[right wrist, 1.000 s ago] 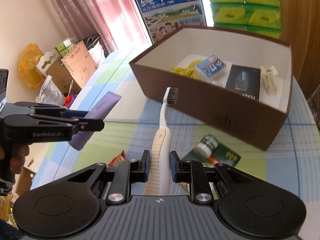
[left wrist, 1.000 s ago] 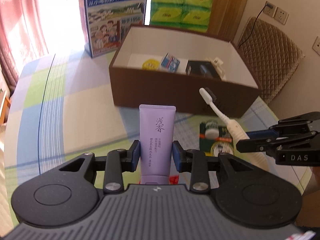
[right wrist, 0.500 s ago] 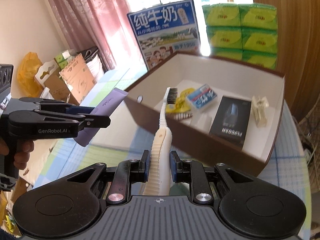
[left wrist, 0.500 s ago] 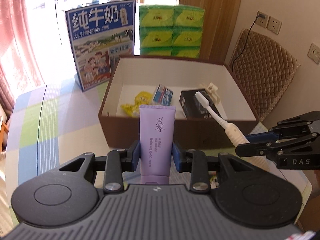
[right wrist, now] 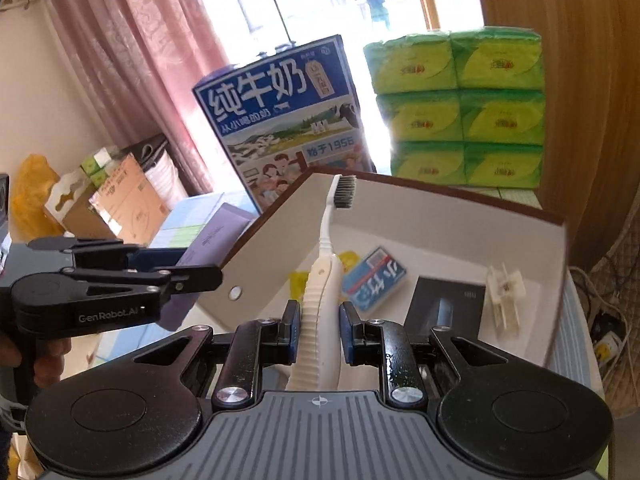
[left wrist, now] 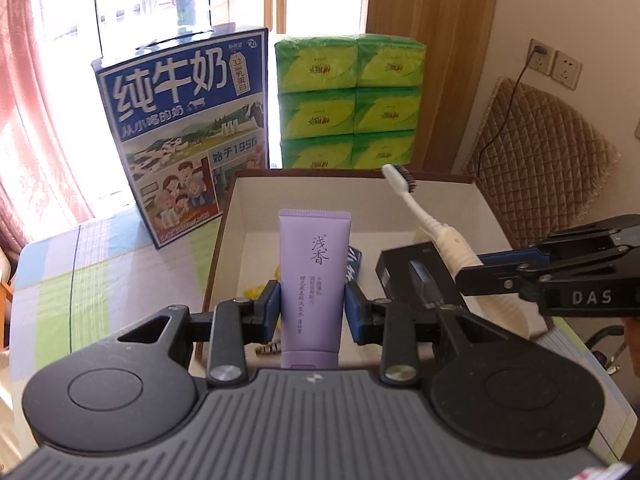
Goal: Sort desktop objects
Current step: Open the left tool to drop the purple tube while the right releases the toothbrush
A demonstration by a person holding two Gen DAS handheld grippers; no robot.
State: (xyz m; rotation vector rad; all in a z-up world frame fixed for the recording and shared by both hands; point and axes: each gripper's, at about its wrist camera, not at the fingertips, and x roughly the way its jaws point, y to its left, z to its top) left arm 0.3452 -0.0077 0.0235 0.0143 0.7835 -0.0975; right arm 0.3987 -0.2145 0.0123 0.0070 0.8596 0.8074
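Observation:
My left gripper [left wrist: 314,312] is shut on a purple tube [left wrist: 314,276], held upright over the near left part of the brown box [left wrist: 440,178]. My right gripper [right wrist: 319,326] is shut on a white toothbrush [right wrist: 326,256] whose dark bristles point up and away, above the box [right wrist: 460,196]. In the left wrist view the right gripper [left wrist: 460,276] reaches in from the right with the toothbrush [left wrist: 420,216]. The right wrist view shows the left gripper [right wrist: 218,278] at the left with the tube [right wrist: 216,236]. Inside the box lie a black carton [right wrist: 444,312], a blue pack [right wrist: 374,278], a yellow item [right wrist: 298,282] and a white clip [right wrist: 504,288].
A blue milk carton [left wrist: 184,132] and stacked green tissue packs [left wrist: 352,104] stand behind the box. The checked tablecloth [left wrist: 100,264] spreads to the left. A quilted chair back [left wrist: 540,160] stands at the right, and cardboard boxes and bags [right wrist: 116,200] sit beyond the table's left side.
Both grippers have moved forward from the table in front of the box to above its inside, each keeping its object. The green pack on the table has dropped out of view.

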